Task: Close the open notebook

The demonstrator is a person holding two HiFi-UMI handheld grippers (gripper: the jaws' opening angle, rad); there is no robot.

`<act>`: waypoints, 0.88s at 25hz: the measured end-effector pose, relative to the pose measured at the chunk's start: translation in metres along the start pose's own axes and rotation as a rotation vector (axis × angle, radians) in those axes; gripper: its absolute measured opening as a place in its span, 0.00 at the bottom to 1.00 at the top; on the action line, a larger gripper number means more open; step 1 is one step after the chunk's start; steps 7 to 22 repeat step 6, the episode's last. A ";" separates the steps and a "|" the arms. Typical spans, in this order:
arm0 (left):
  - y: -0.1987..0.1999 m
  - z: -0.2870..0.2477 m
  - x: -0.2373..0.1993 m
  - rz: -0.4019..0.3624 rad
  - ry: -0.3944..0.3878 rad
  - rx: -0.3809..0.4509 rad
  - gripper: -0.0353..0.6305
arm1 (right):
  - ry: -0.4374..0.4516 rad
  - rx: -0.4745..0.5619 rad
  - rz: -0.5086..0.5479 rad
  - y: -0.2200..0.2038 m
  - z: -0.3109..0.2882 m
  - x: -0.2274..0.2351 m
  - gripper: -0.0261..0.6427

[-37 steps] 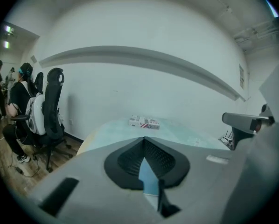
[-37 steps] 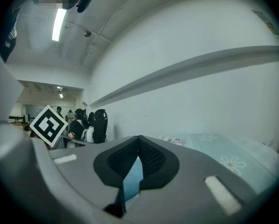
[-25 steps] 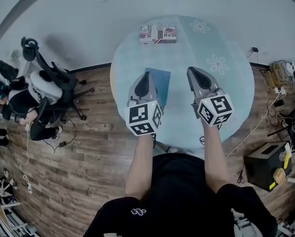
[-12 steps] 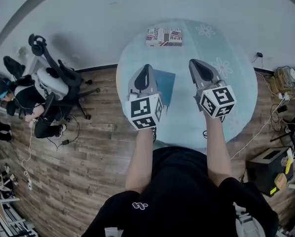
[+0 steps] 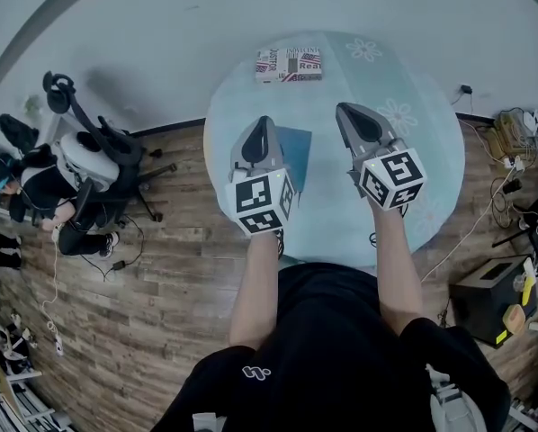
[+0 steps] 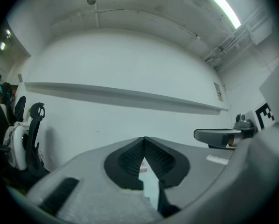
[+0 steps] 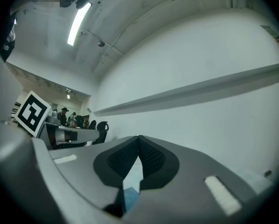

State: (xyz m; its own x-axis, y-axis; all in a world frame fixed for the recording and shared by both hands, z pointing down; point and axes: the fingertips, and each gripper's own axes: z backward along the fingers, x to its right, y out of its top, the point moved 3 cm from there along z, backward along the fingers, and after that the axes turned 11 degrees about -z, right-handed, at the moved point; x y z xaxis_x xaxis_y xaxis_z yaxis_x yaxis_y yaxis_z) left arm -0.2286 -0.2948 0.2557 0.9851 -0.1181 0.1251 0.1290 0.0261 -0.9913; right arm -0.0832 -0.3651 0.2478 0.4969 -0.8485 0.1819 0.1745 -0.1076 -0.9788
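Note:
A blue notebook (image 5: 295,157) lies flat with its cover down on the round pale-blue table (image 5: 413,151). In the head view my left gripper (image 5: 262,122) hovers over the notebook's left edge and hides part of it. Its jaws are shut, tips meeting, with nothing between them (image 6: 144,138). My right gripper (image 5: 350,110) hangs over bare table to the right of the notebook. It is shut too and empty (image 7: 139,137). Both point level toward the wall. A sliver of blue notebook (image 7: 129,197) shows below the right jaws.
A printed box (image 5: 289,63) sits at the table's far edge near the white wall. An office chair (image 5: 94,156) and a seated person are at the left on the wooden floor. Cables and a black case (image 5: 485,302) lie to the right.
The head camera swayed a little. Both grippers stay shut above the table, and the notebook has not moved.

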 end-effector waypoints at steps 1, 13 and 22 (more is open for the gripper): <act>0.000 -0.001 0.000 0.001 -0.002 0.000 0.06 | 0.001 -0.001 0.002 0.000 0.000 0.000 0.06; -0.002 -0.012 0.000 0.006 -0.008 -0.006 0.06 | 0.005 -0.008 0.010 -0.001 -0.008 0.005 0.06; -0.002 -0.012 0.000 0.006 -0.008 -0.006 0.06 | 0.005 -0.008 0.010 -0.001 -0.008 0.005 0.06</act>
